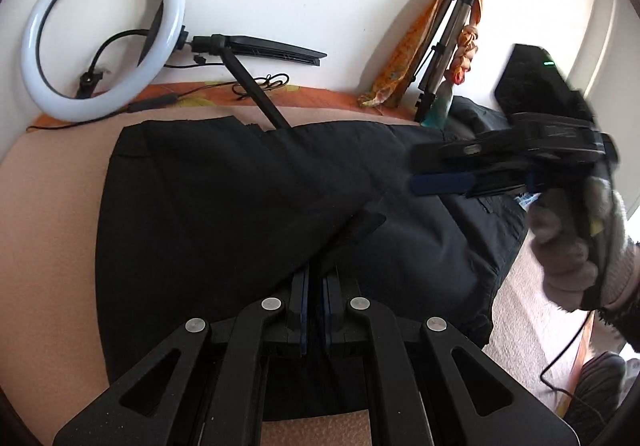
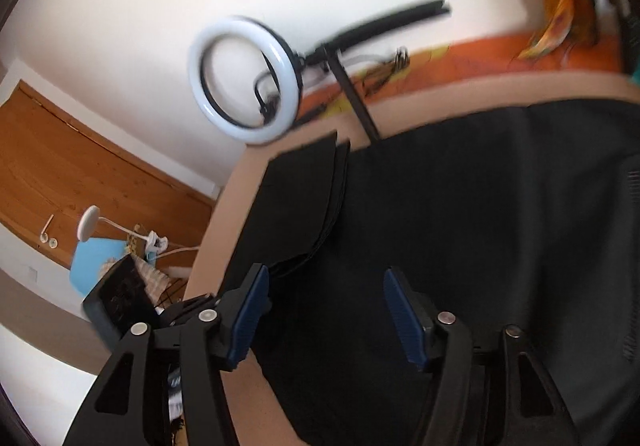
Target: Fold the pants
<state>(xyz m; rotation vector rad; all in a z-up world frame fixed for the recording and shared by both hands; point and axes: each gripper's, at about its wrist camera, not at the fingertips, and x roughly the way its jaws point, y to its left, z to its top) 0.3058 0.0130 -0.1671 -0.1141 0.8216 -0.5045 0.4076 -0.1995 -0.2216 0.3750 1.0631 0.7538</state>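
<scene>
Black pants (image 1: 240,198) lie spread over a peach-coloured surface (image 1: 48,214). At the bottom of the left wrist view my left gripper (image 1: 316,278) is shut on a raised fold of the pants, and the cloth runs up as a ridge from its fingertips. My right gripper (image 1: 416,168) enters from the right in a gloved hand (image 1: 576,254) and hovers over the pants' right part. In the right wrist view the right gripper (image 2: 326,286) stands open above the pants (image 2: 440,226). Its blue pads (image 2: 250,310) are well apart with nothing pinched between them.
A white ring light (image 1: 100,34) on a black stand leans on the wall at the back left. A folded tripod (image 1: 444,46) with an orange cloth stands at the back right. Beyond the surface's left edge are a wooden door (image 2: 80,182) and a small lamp (image 2: 90,226).
</scene>
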